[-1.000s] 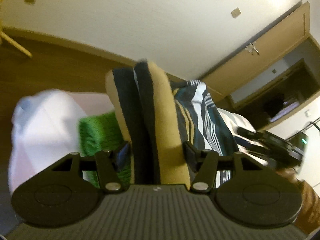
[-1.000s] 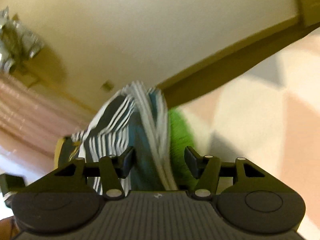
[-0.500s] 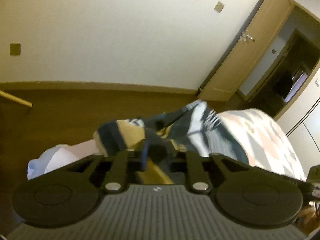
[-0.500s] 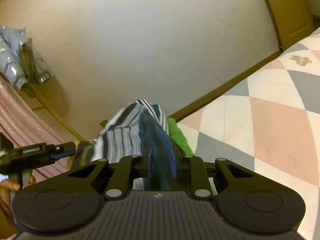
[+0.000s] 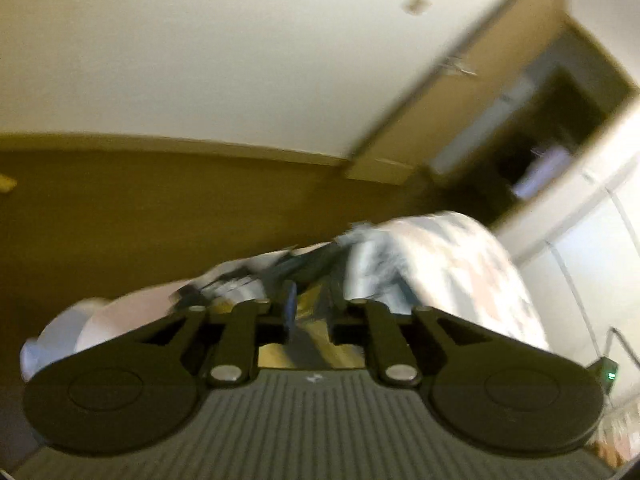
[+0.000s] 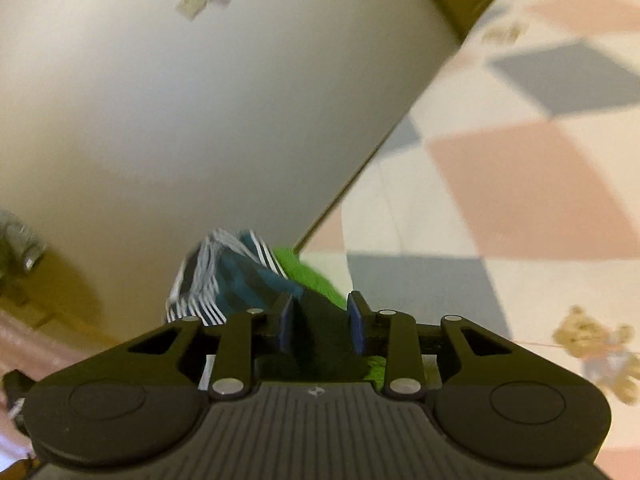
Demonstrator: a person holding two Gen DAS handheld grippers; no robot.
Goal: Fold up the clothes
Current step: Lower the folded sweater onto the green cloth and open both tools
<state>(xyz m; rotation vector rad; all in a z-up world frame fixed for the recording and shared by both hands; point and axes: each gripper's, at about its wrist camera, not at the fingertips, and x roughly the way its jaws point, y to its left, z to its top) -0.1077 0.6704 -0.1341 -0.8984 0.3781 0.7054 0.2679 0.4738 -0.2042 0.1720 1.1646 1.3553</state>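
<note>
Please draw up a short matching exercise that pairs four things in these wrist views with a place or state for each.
Things:
1. striped teal, white and mustard garment
2. fuzzy green cloth
3. quilt of pink, grey and cream diamonds
4. teddy bear print

Places or states:
A. spread flat across the right of the right wrist view
B. pinched by both the left gripper and the right gripper
C. on the bedcover, right of the gripper
D. lying just behind the striped cloth

Pairs: 1-B, 2-D, 3-A, 4-C
</note>
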